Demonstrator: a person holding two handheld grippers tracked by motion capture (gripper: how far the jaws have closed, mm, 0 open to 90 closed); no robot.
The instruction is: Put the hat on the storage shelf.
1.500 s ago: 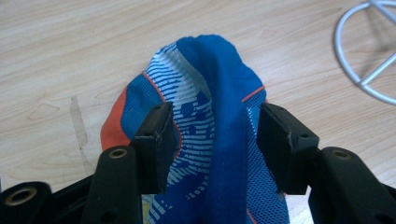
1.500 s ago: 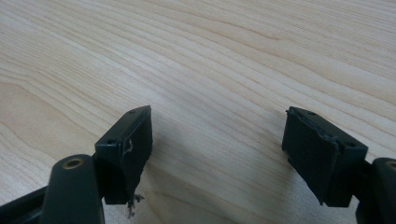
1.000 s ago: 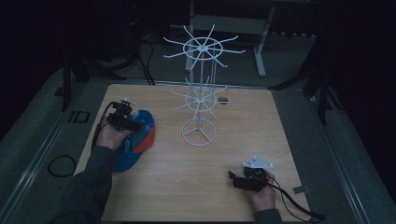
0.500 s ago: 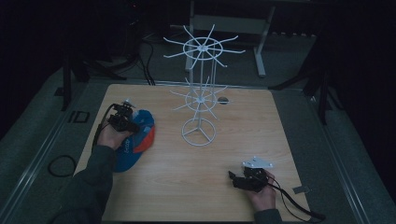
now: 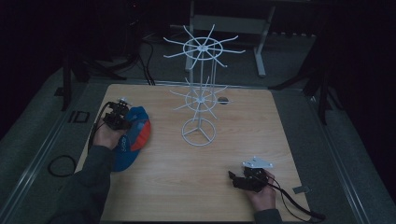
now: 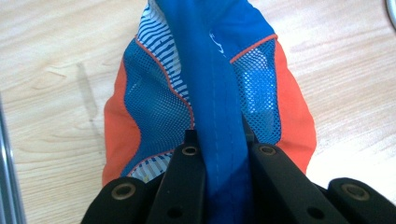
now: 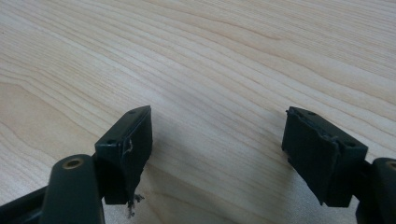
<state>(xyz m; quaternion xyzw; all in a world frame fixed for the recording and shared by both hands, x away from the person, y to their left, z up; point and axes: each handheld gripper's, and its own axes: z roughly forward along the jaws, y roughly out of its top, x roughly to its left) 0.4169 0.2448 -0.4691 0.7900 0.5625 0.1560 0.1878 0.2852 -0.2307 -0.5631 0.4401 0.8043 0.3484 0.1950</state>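
Blue-and-orange mesh fabric cap (image 6: 210, 93) lies at the left edge of the light wooden table (image 5: 233, 140), its blue centre band clamped between the left gripper (image 6: 219, 140) jaws in the left gripper view. Right gripper (image 7: 217, 135) jaws stand wide apart over bare wood. White wire display rack (image 5: 201, 93) stands mid-table. Positions match the earlier frames.

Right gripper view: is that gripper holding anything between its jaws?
No, the right gripper has its jaws spread wide apart with bare wooden table between them.
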